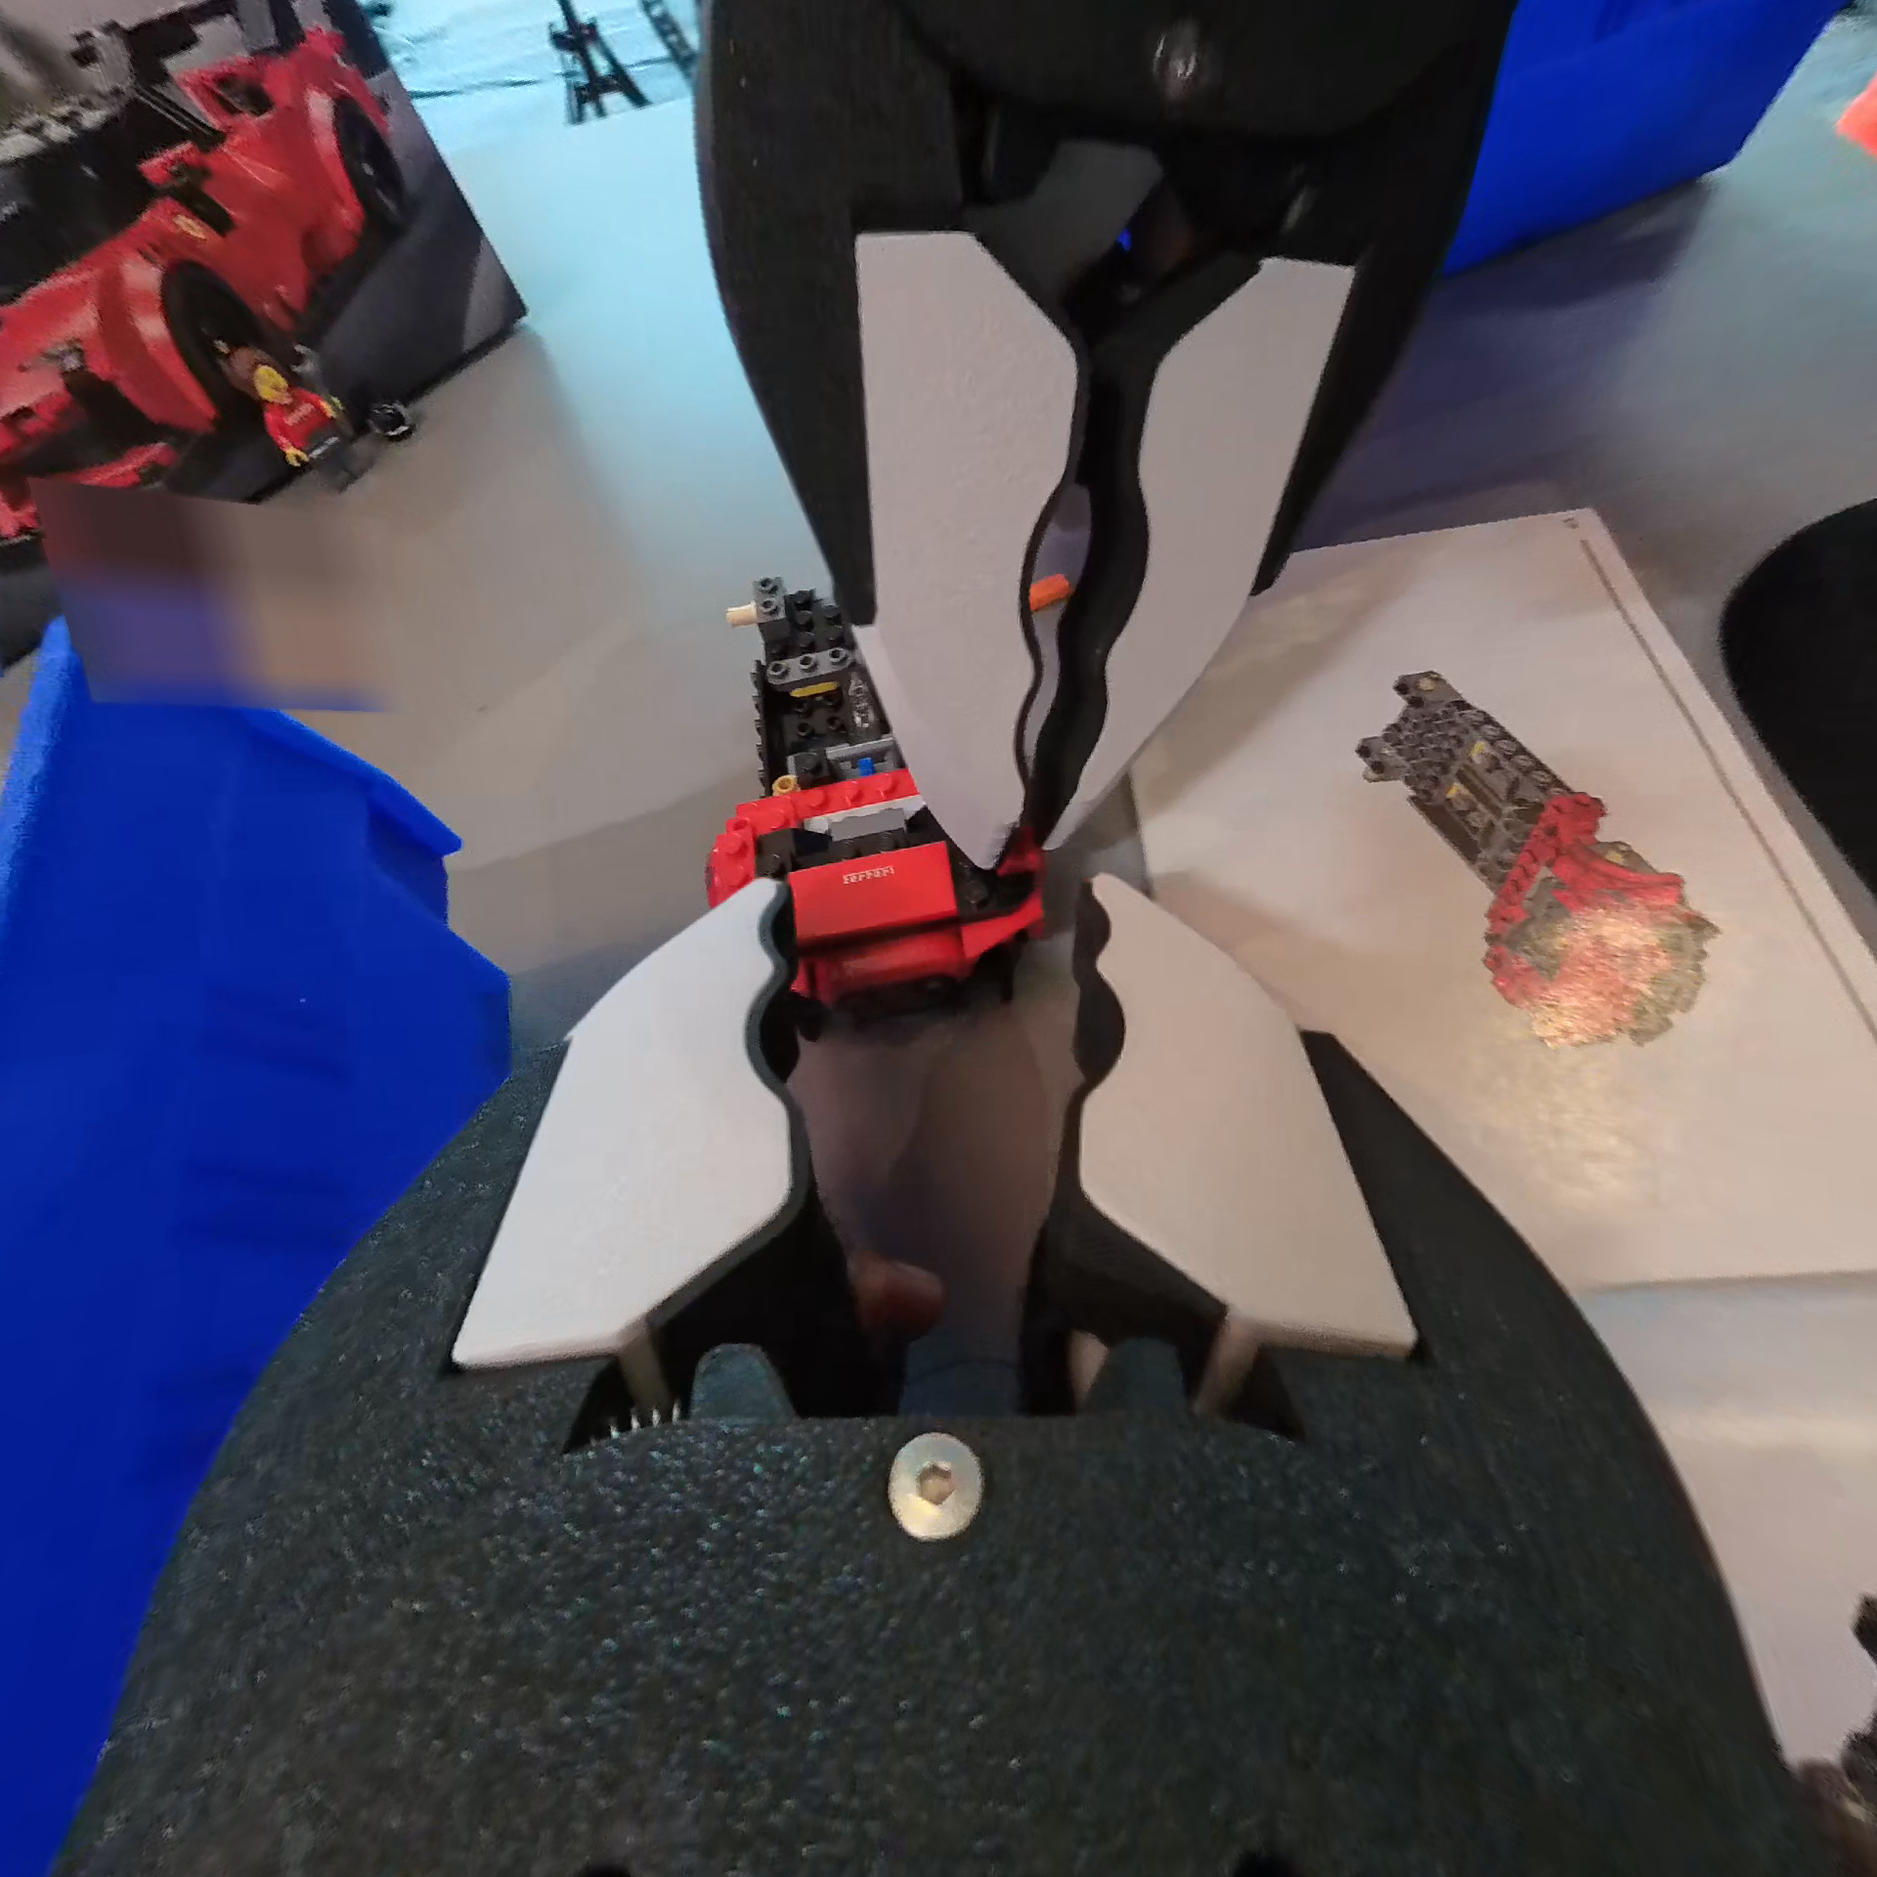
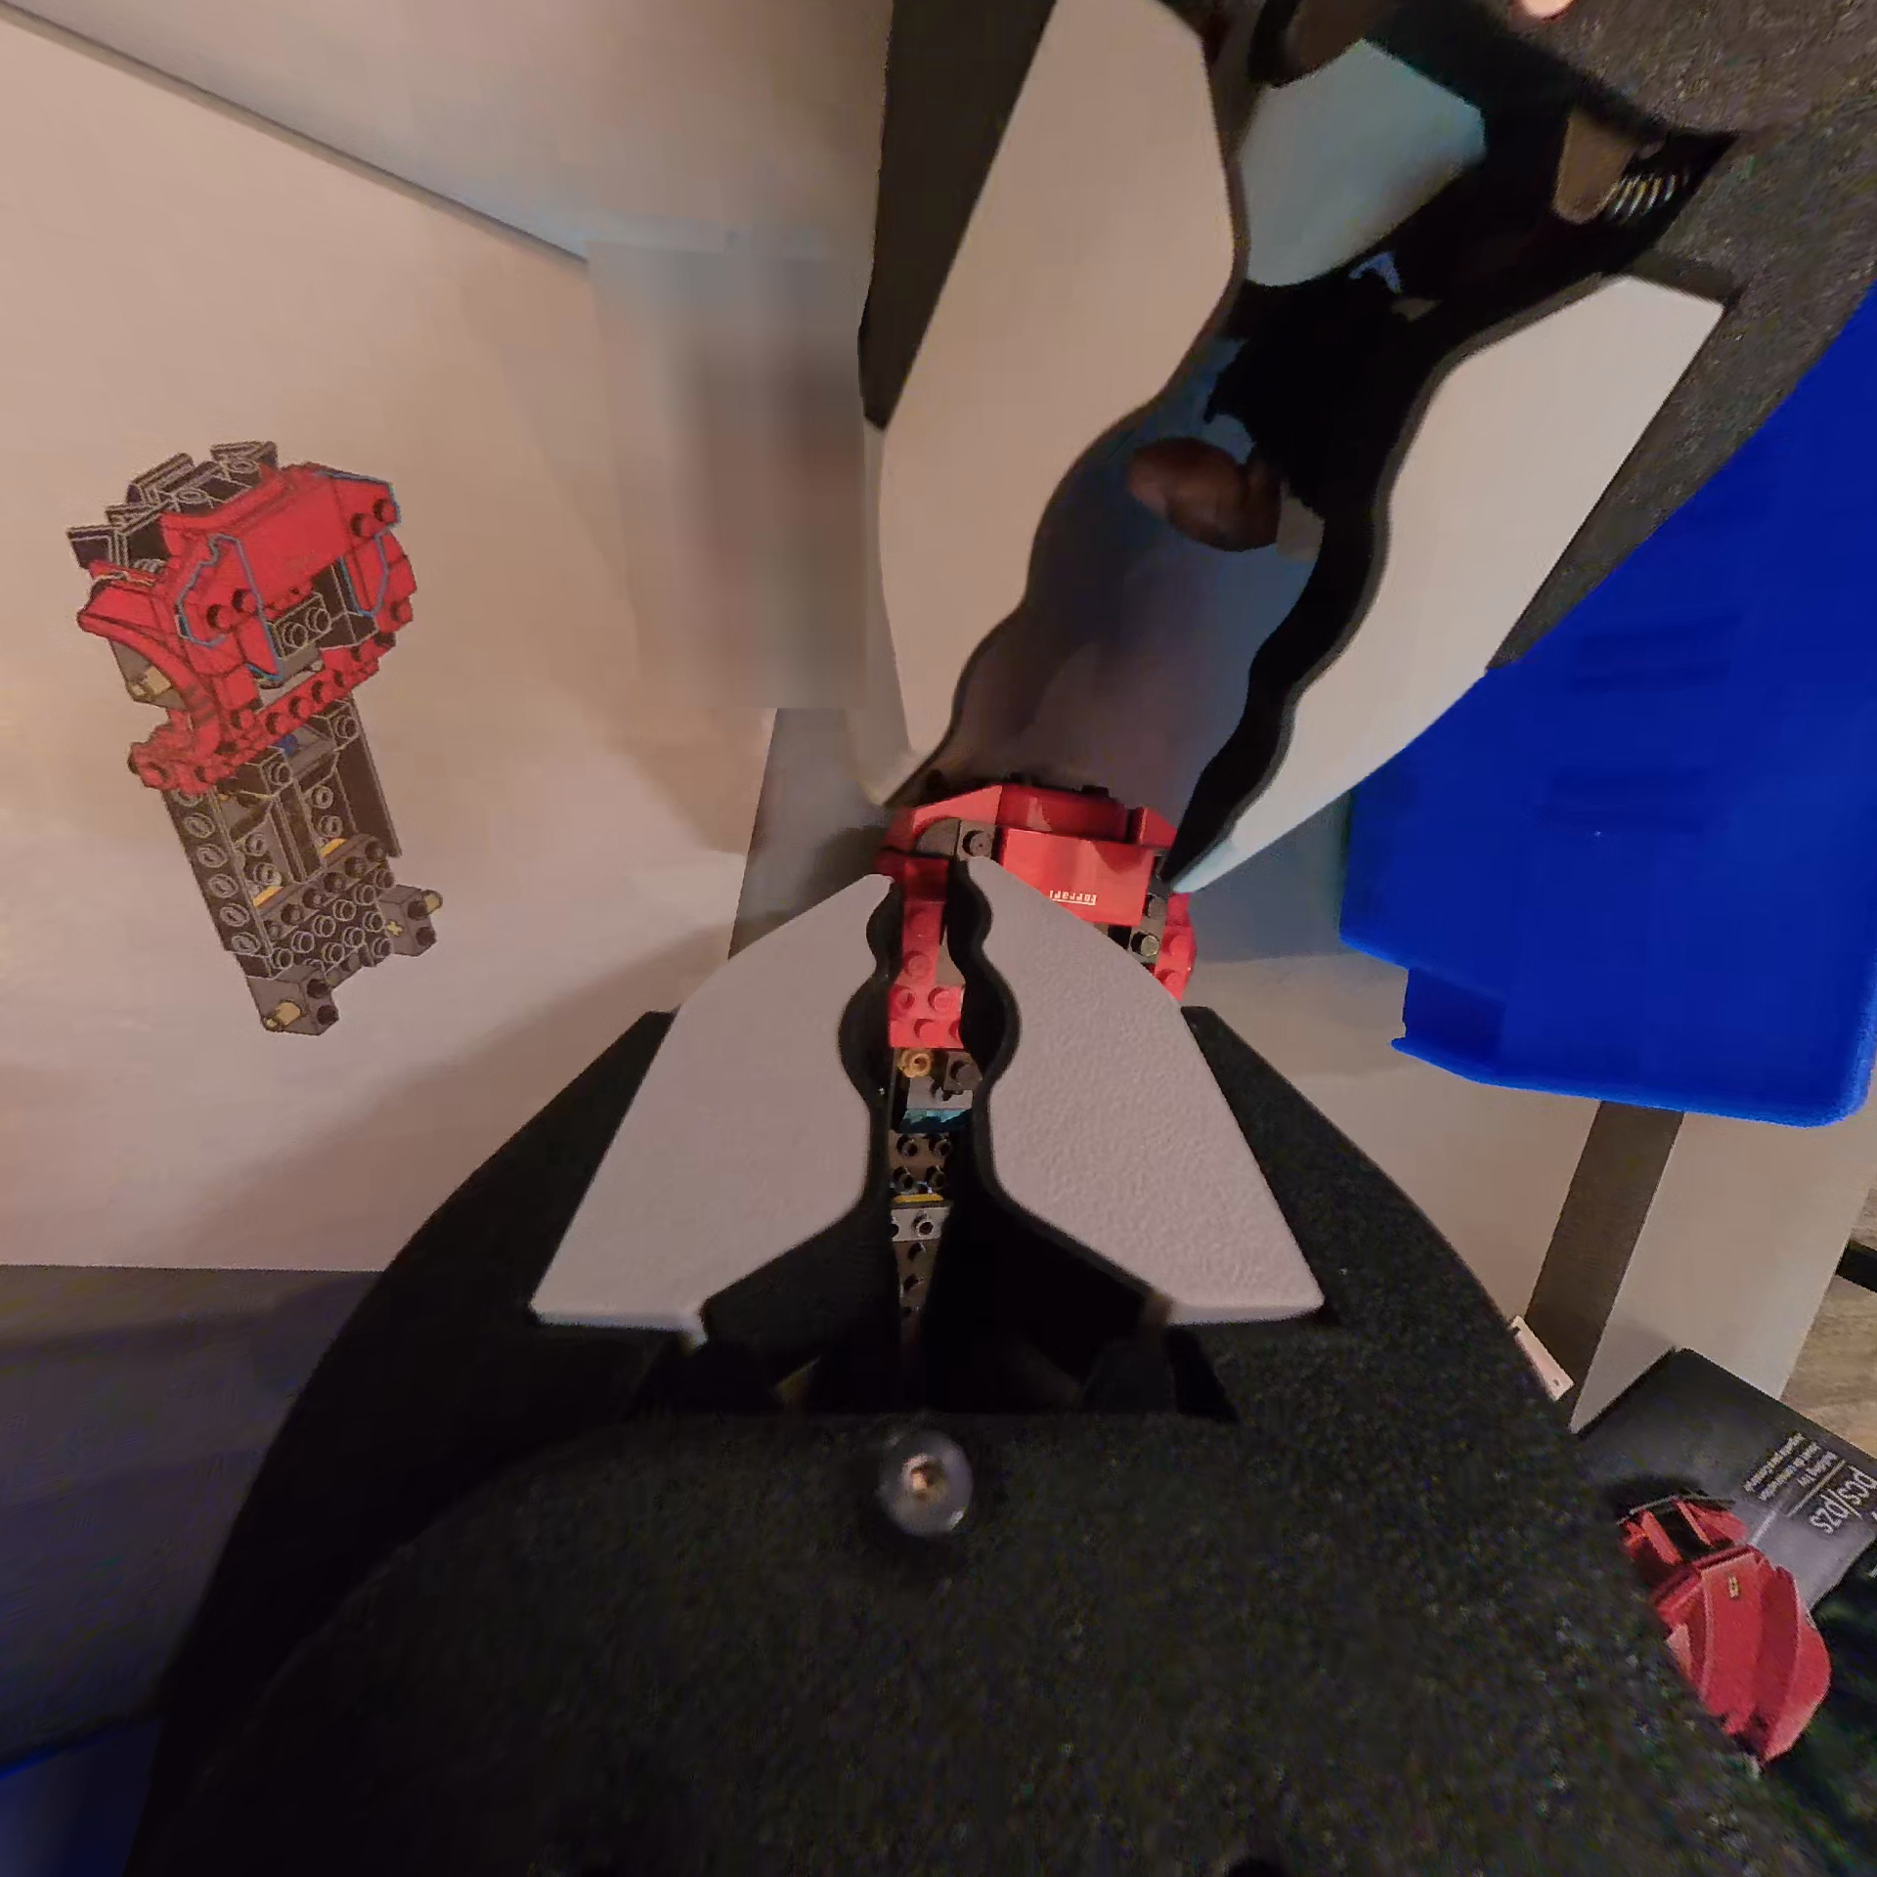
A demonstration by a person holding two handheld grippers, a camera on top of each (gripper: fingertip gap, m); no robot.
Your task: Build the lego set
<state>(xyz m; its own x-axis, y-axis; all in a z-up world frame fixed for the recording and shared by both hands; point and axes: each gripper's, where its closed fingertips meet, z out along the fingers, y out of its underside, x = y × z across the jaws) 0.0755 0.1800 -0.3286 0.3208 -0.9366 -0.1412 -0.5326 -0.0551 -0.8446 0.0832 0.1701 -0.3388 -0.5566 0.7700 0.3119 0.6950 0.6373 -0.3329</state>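
Observation:
A partly built lego car (image 1: 874,894), with a red rear body and a black studded chassis, sits on the grey table. It also shows in the right wrist view (image 2: 1077,863). My left gripper (image 1: 940,904) is open, its jaws straddling the car's red rear end. Its left fingertip (image 1: 767,914) touches the car, and the right one stands a little off. My right gripper (image 2: 950,879) is shut on a small red brick (image 2: 924,975) at the car's rear corner. In the left wrist view it comes down from above (image 1: 1021,853).
A blue bin (image 1: 203,1016) stands to the left of the car, seen also in the right wrist view (image 2: 1625,813). The open instruction booklet (image 1: 1422,914) lies to the right. The set's box (image 1: 203,254) stands at the back left. The grippers are tip to tip, or close to it.

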